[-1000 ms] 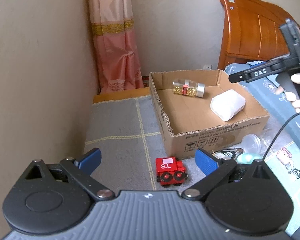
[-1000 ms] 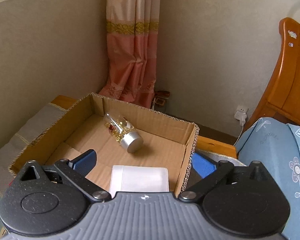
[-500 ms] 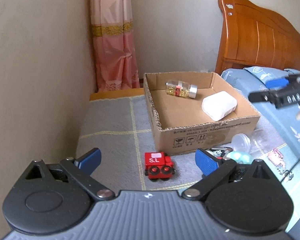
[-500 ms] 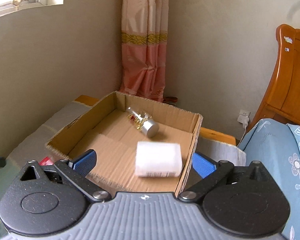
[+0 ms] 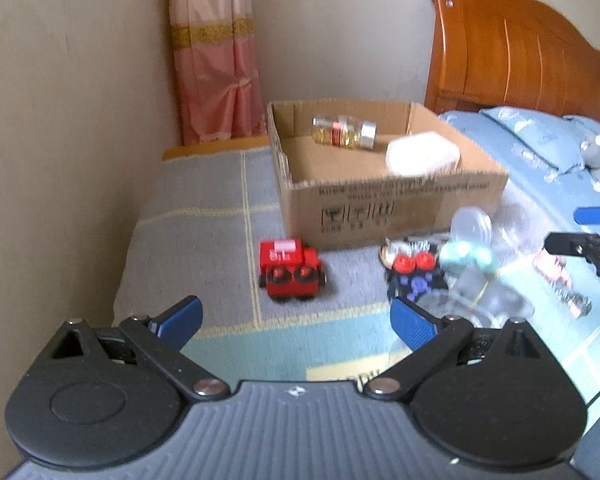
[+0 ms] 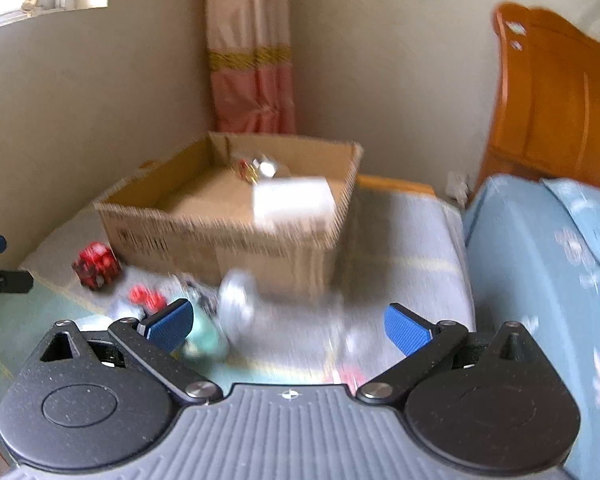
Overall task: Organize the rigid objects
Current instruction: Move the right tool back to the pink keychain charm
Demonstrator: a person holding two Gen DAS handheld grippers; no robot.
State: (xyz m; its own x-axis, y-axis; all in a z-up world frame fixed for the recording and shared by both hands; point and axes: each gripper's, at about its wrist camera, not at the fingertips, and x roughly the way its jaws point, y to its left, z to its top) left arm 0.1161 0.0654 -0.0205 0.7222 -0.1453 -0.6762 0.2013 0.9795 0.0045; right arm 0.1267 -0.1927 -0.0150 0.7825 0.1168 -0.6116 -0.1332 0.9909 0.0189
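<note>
An open cardboard box [image 5: 400, 208] sits on the bed and holds a clear bottle with a silver cap [image 5: 344, 132] and a white case [image 5: 422, 154]. A red toy train [image 5: 290, 268] lies in front of the box, ahead of my open, empty left gripper [image 5: 296, 320]. To its right lies a pile with a black toy with red knobs [image 5: 414, 272], a teal piece [image 5: 466, 254] and clear plastic pieces [image 5: 470, 222]. My right gripper [image 6: 288, 326] is open and empty, above that pile; the view is blurred. The box [image 6: 228, 236] and the train [image 6: 96, 266] show there too.
A beige wall [image 5: 60, 120] runs along the left. A pink curtain [image 5: 216, 60] hangs in the corner. A wooden headboard [image 5: 516, 52] and blue bedding [image 5: 540, 148] are to the right. A small patterned item [image 5: 560, 280] lies right of the pile.
Both grippers have pulled back from the box. The right gripper left the white case in the box and now hangs lower, over the pile in front of the box.
</note>
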